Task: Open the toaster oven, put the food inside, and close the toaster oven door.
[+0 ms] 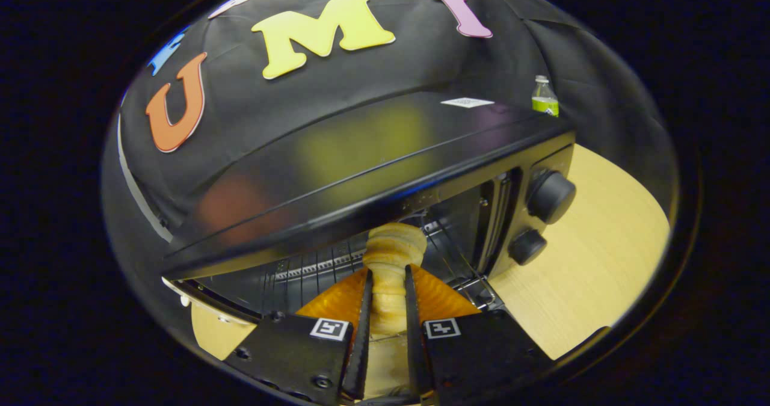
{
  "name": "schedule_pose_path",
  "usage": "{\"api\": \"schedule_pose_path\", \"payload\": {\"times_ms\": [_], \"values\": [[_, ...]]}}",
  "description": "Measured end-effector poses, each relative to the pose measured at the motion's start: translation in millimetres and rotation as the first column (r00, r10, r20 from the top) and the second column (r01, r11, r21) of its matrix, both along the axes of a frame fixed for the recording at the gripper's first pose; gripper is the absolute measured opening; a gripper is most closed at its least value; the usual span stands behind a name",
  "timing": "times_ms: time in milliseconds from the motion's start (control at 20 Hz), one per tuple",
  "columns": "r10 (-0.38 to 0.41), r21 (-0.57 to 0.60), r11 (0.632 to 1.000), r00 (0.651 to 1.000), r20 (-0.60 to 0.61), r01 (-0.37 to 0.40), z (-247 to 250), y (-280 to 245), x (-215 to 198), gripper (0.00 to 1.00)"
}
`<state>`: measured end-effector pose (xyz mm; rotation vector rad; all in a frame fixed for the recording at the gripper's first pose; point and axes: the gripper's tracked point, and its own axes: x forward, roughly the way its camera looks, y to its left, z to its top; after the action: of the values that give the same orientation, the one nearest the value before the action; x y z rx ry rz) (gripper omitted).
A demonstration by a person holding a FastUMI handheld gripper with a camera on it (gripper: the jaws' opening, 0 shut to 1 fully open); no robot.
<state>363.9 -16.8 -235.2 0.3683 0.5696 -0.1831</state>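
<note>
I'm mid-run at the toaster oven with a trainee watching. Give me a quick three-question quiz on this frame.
1. True or false: the toaster oven door is shut.
2. What is the hand-held gripper holding? A) green bottle B) pale ridged pastry C) knob
3. Fill in: the pastry's far end reaches over the wire ____ inside the oven.

Key:
1. False; the cavity is open to view.
2. B; both fingers press on the pastry.
3. Rack. The two knobs sit right of the opening, and the green bottle stands beyond the oven.

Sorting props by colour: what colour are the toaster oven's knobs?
Black, both knobs, in the gripper view.
</note>
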Motion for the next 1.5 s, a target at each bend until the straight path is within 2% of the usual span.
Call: {"api": "schedule_pose_path", "payload": {"times_ms": [150, 350, 400, 550, 800, 1050, 1200, 1500], "values": [[-0.005, -0.018, 1.000, 1.000, 0.009, 0.005, -0.6, -1.1, 3.8, 0.35], [0.017, -0.004, 1.000, 1.000, 0.007, -0.017, 1.8, 4.1, -0.8, 0.54], [0.018, -0.004, 1.000, 1.000, 0.002, -0.018, 2.1, 5.0, -2.9, 0.62], [0.034, 0.004, 0.999, 0.999, 0.006, -0.034, 9.5, 11.5, -16.4, 0.67], [0.078, 0.000, 0.997, 0.997, 0.026, -0.078, 26.2, 23.1, -64.7, 0.67], [0.208, -0.123, 0.973, 0.974, 0.087, -0.196, 42.8, 42.8, -119.7, 0.67], [0.264, -0.174, 0.953, 0.962, 0.069, -0.249, 35.6, 49.1, -151.5, 1.00], [0.297, -0.186, 0.940, 0.954, 0.040, -0.285, 13.6, 48.7, -198.1, 1.00]]}}
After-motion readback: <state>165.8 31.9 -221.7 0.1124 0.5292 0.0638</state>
